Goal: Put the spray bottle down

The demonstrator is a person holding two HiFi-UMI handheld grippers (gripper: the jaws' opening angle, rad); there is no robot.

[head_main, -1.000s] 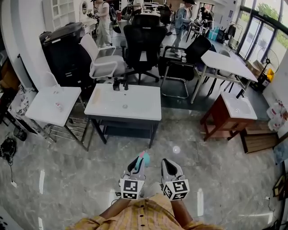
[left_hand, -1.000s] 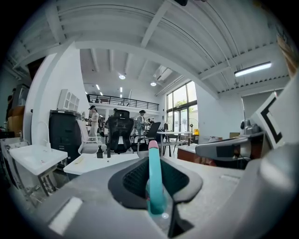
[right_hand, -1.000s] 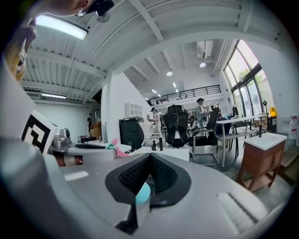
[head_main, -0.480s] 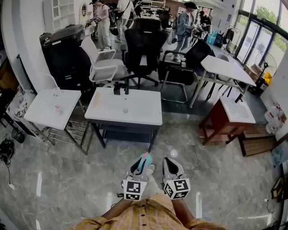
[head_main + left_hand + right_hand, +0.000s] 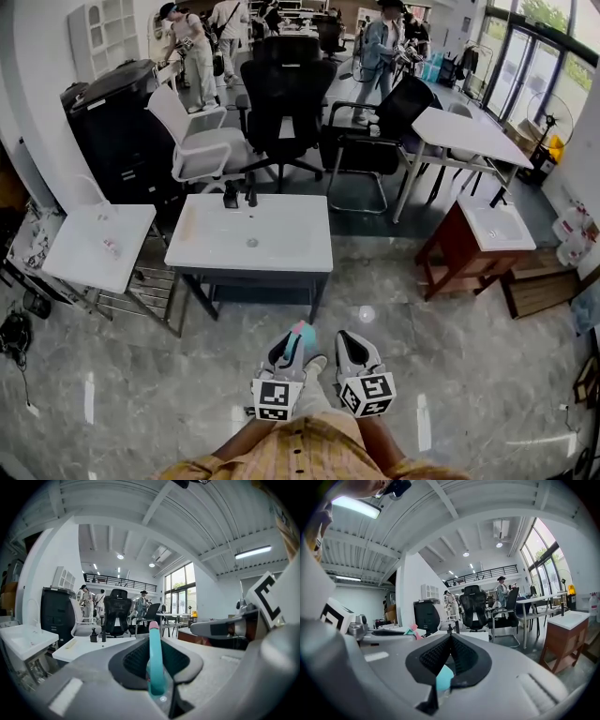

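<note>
Squarely between jaws of left gripper point(image 5: 156, 641) — the spray bottle point(image 5: 153, 667).

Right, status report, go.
Left gripper shut on teal spray bottle with pink tip. Right gripper jaws together, teal bit low between them, unidentified. Bottle not down; white sink table ahead, only grey floor between.

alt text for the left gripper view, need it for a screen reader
A teal plastic spray bottle with a pink tip stands clamped between the black pads of the grey left gripper. Beyond lie a white sink counter, a black office chair and people standing in a bright hall.
</note>
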